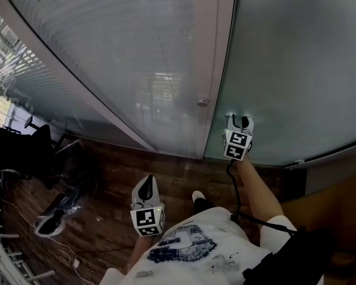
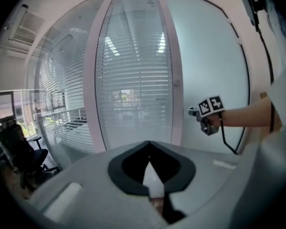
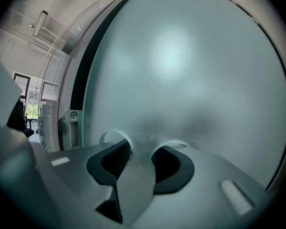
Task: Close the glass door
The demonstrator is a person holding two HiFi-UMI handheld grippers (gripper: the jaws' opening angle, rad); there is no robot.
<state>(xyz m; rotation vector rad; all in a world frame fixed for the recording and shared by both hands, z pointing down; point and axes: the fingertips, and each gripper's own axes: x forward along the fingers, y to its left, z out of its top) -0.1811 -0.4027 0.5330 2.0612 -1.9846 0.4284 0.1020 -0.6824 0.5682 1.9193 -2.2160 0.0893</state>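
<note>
The frosted glass door fills the right of the head view. My right gripper is at its left edge, shut on the small round door handle, whose rim shows on both sides of the jaws. In the right gripper view the right gripper sits close against the frosted pane. My left gripper hangs lower and to the left, away from the door, shut with nothing in it. In the left gripper view the left gripper points at the pink door post.
Left of the door stand a pale post with a round fitting and a fixed glass panel with blinds. A black office chair and loose items sit on the wooden floor at left. A cable trails from my right gripper.
</note>
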